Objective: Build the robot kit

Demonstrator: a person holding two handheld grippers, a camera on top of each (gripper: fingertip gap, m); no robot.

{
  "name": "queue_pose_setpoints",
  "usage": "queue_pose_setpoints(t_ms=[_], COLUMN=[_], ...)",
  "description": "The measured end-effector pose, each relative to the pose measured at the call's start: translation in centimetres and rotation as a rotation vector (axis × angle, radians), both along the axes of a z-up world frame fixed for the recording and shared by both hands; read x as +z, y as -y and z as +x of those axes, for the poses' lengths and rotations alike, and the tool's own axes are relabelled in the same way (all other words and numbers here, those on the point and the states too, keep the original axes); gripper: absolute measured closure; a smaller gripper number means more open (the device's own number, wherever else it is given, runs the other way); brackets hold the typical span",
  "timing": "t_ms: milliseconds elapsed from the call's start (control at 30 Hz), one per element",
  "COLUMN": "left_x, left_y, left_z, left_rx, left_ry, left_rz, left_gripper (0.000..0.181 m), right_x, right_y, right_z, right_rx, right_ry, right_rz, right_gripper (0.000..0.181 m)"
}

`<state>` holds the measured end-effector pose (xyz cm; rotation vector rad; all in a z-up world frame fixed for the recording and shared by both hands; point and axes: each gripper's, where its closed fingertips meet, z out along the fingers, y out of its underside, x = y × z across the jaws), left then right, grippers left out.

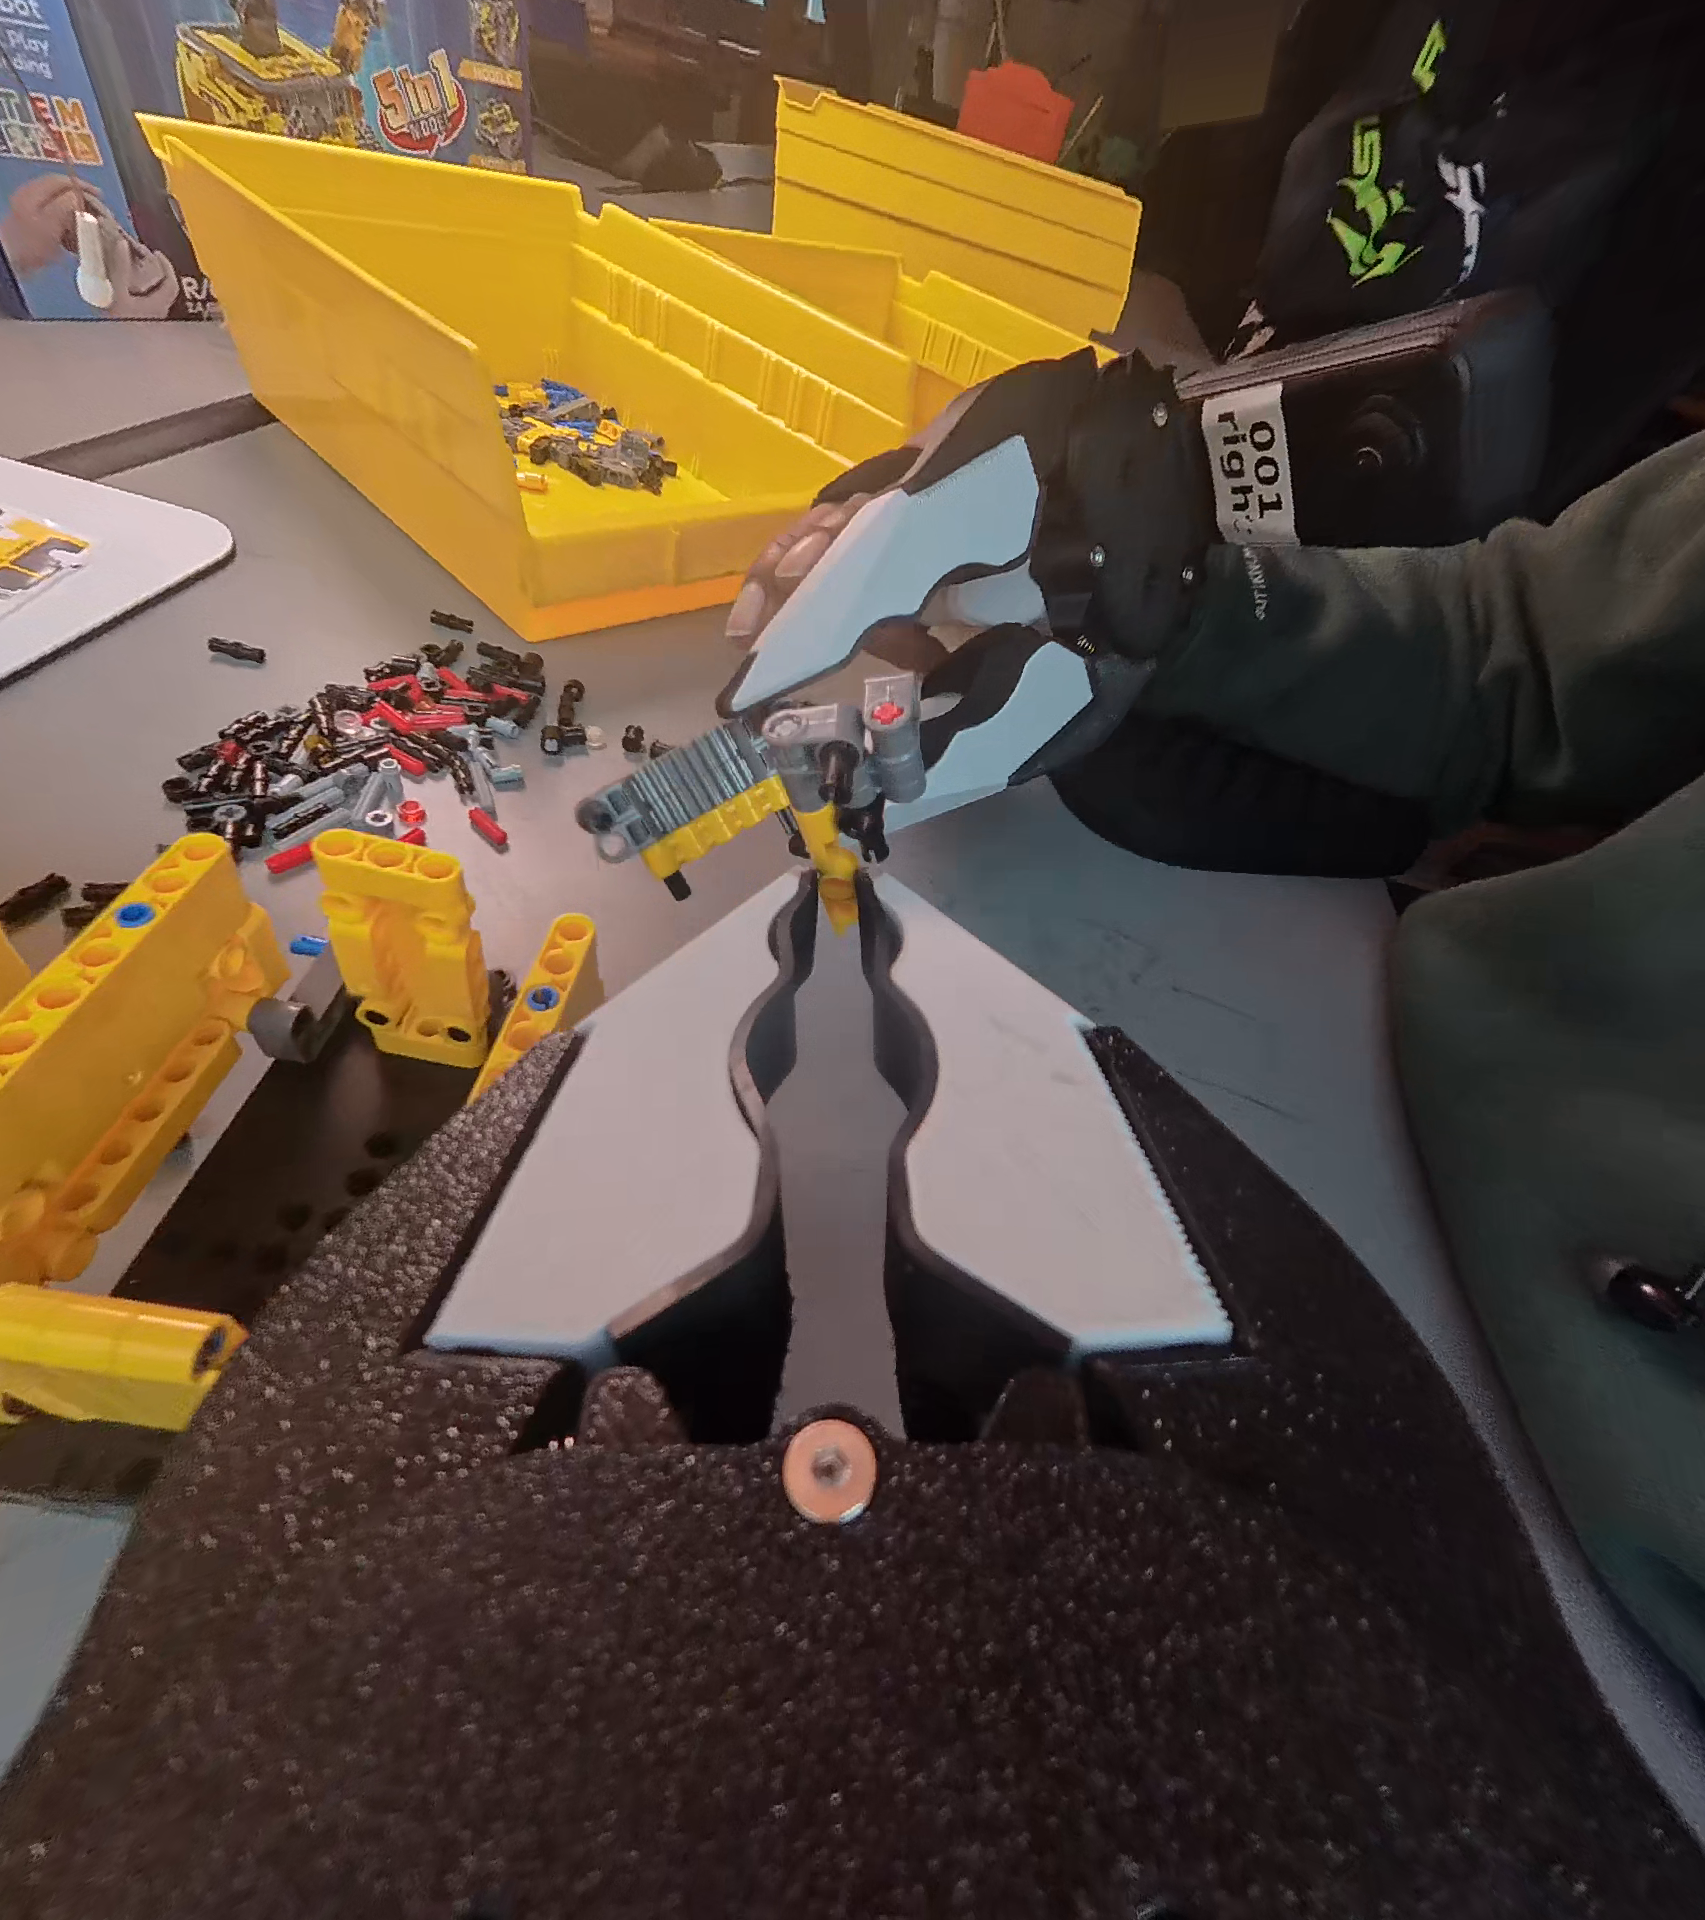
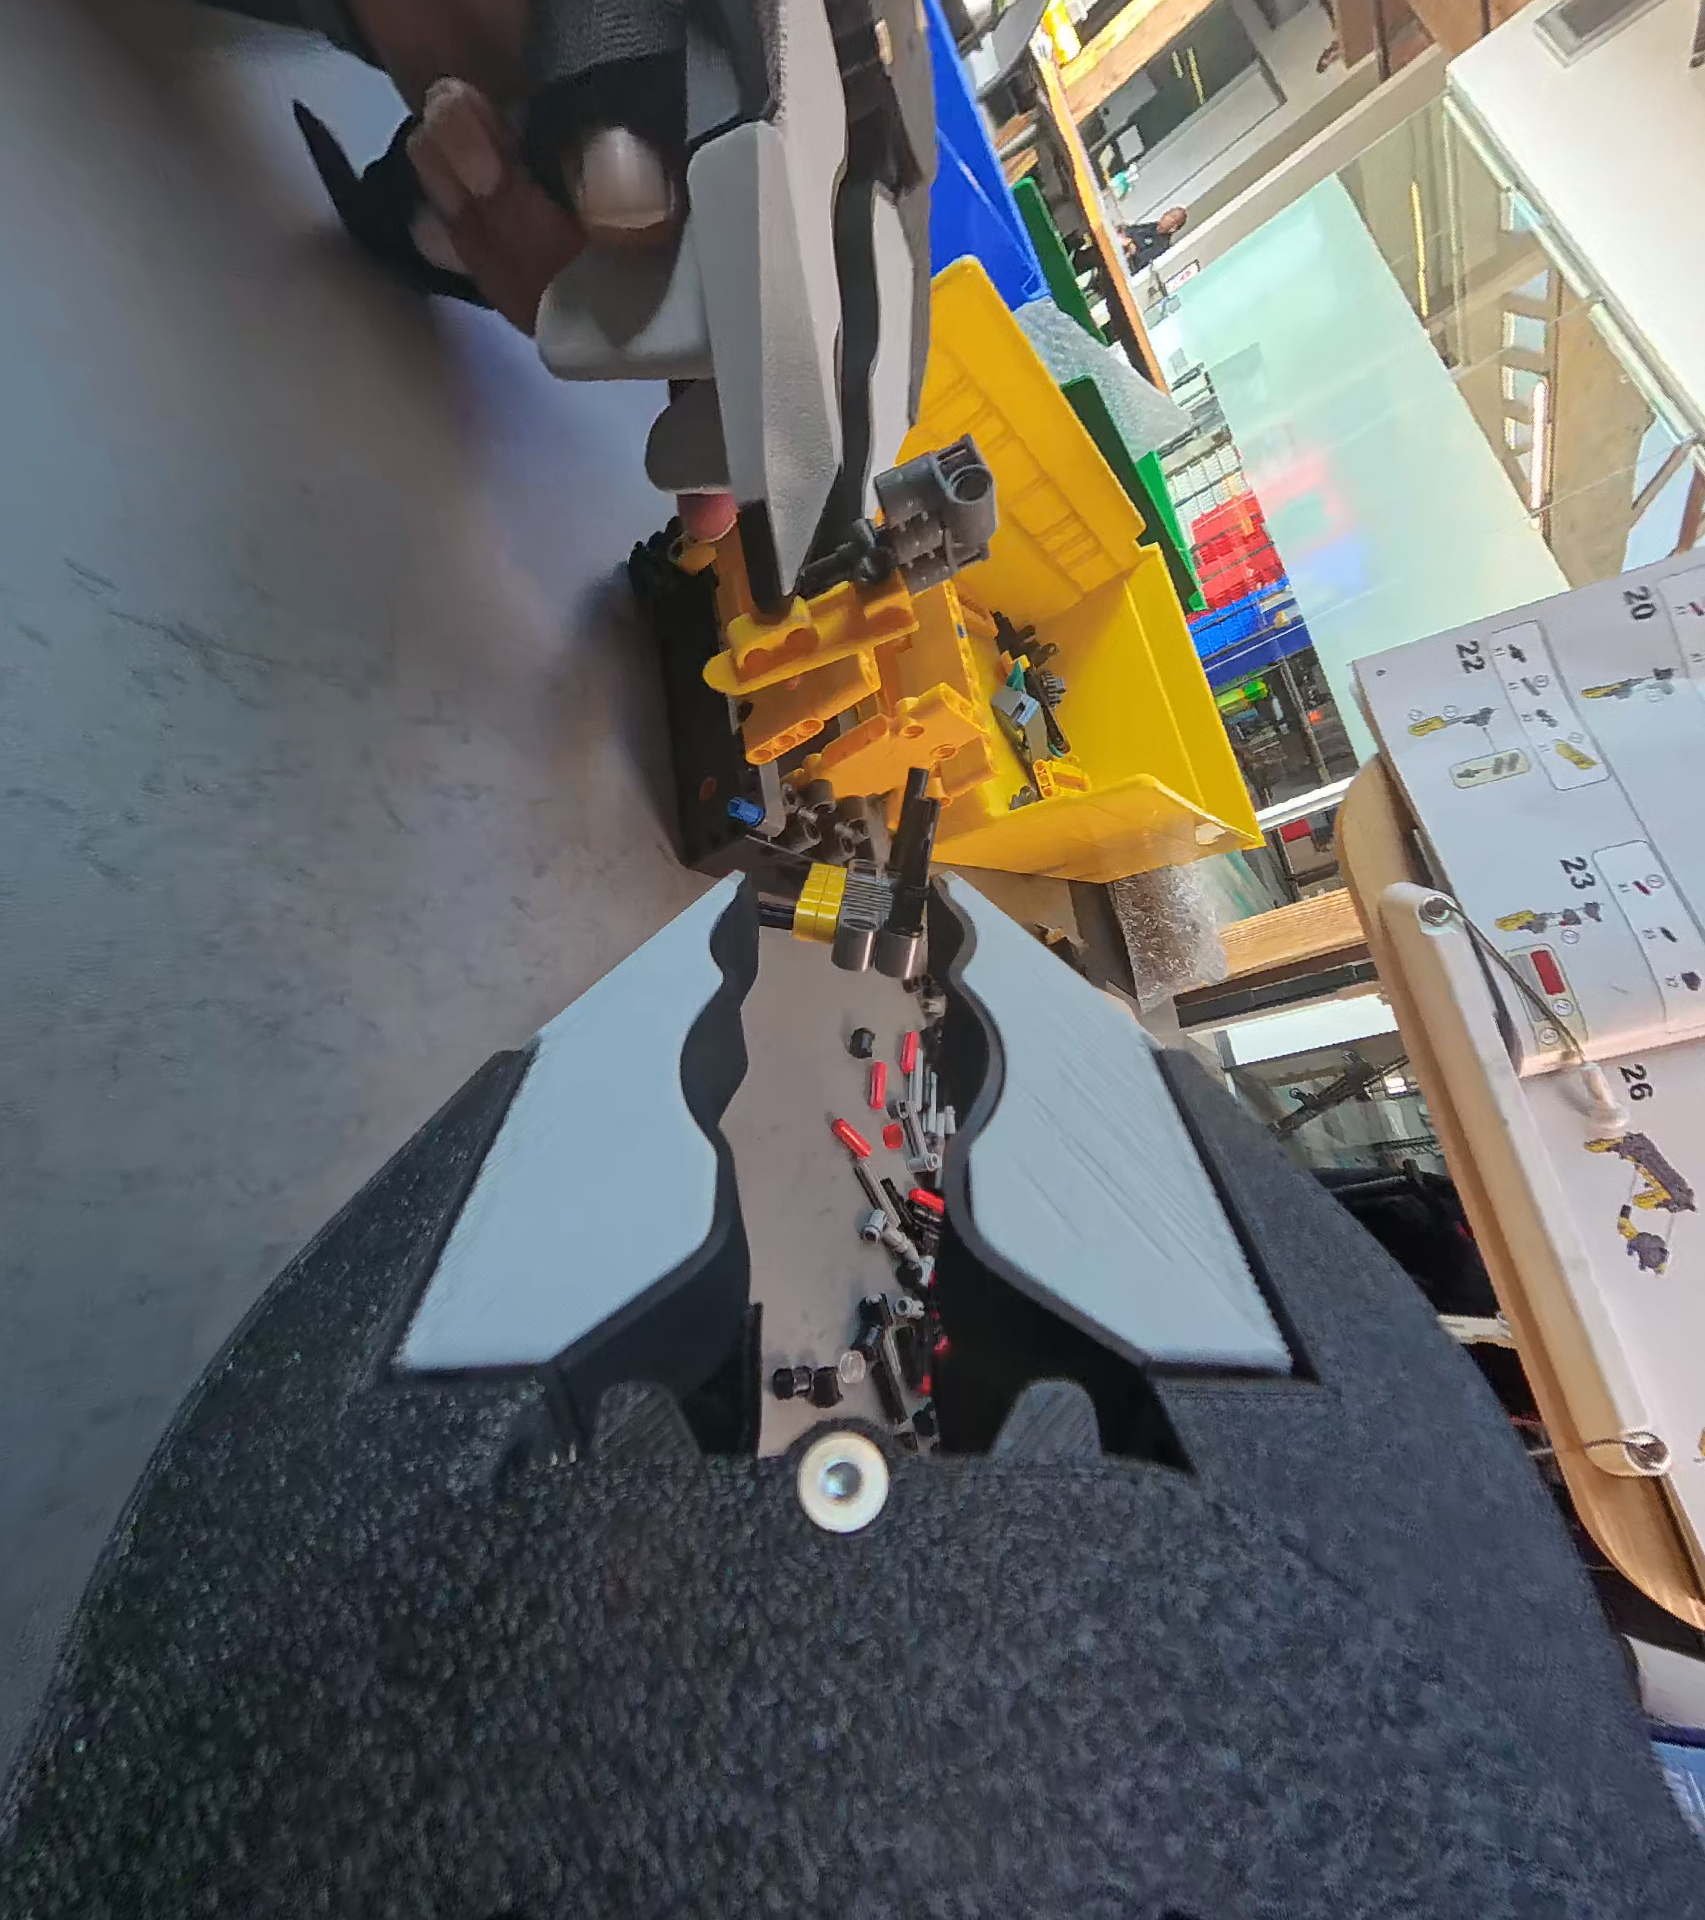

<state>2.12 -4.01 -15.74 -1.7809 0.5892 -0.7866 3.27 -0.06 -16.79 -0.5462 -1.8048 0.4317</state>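
at the far left of the left wrist view, a large yellow beam assembly point(image 1: 89, 1049) is seen lying on the grey table point(image 1: 1191, 987), with a smaller yellow block piece point(image 1: 406, 940) just beside it. behind these, a scatter of small black, red and grey pins point(image 1: 380, 743) is spread over the table, and a printed sheet point(image 1: 27, 561) is laid at the left edge. further back, a yellow bin point(image 1: 536, 343) is set, with a few small parts heaped in one compartment (boxes are stood behind it).

toward the middle, the left gripper point(image 1: 835, 904) is seen clenched on the yellow stem of a small grey-and-yellow brick assembly point(image 1: 744, 795), which is held up off the table. at its right, the right gripper point(image 1: 827, 727) is brought in against the same assembly; its jaws are closed about the grey end, as is shown in the right wrist view, where the right gripper point(image 2: 853, 920) is seen pinching the grey-and-yellow piece point(image 2: 858, 914) between its tips. a dark sleeve point(image 1: 1399, 665) is seen behind it.

in the right wrist view, an instruction booklet point(image 2: 1648, 935) is propped on a wooden stand point(image 2: 1471, 1143) at the far right.
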Motion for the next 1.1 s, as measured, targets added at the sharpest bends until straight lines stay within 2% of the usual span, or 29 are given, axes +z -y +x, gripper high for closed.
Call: queue_pose_setpoints(t_ms=[133,167,400,600,700,800,933,1000,1100], left_x=[0.9,1.0,0.9,0.2,-0.3,-0.3,0.1,0.2,0.4], left_y=[0.1,0.0,-0.2,-0.3,-0.2,0.0,0.5,0.8,1.3], left_z=[0.1,0.0,-0.4,-0.4,-0.3,0.3,1.2,1.6,2.2], left_rx=[-0.018,-0.016,0.001,0.014,0.012,-0.012,-0.054,-0.073,-0.098], left_ry=[0.114,0.131,0.144,0.061,0.044,0.06,0.062,0.034,-0.015], left_rz=[-0.023,-0.027,-0.048,-0.047,-0.067,-0.079,-0.041,-0.009,0.046], left_gripper=[0.175,0.175,0.175,0.175,0.175,0.175,0.175,0.175,0.175], right_x=[1.8,2.2,1.7,0.2,1.1,2.7,4.9,5.0,4.4], right_y=[-0.1,-0.2,0.0,-3.0,-2.9,-2.2,2.4,4.4,5.8], right_z=[0.1,0.2,0.3,1.1,2.9,4.0,2.8,2.0,0.9], right_rx=[-0.002,-0.008,0.004,-0.161,-0.169,-0.147,0.049,0.116,0.145], right_ry=[-0.081,-0.101,-0.067,0.135,0.217,0.184,0.099,0.106,0.127], right_rz=[-0.067,-0.068,-0.082,-0.48,-0.649,-0.765,-0.923,-0.942,-0.947], right_gripper=[0.15,0.17,0.169,0.159,0.152,0.149,0.149,0.145,0.14])
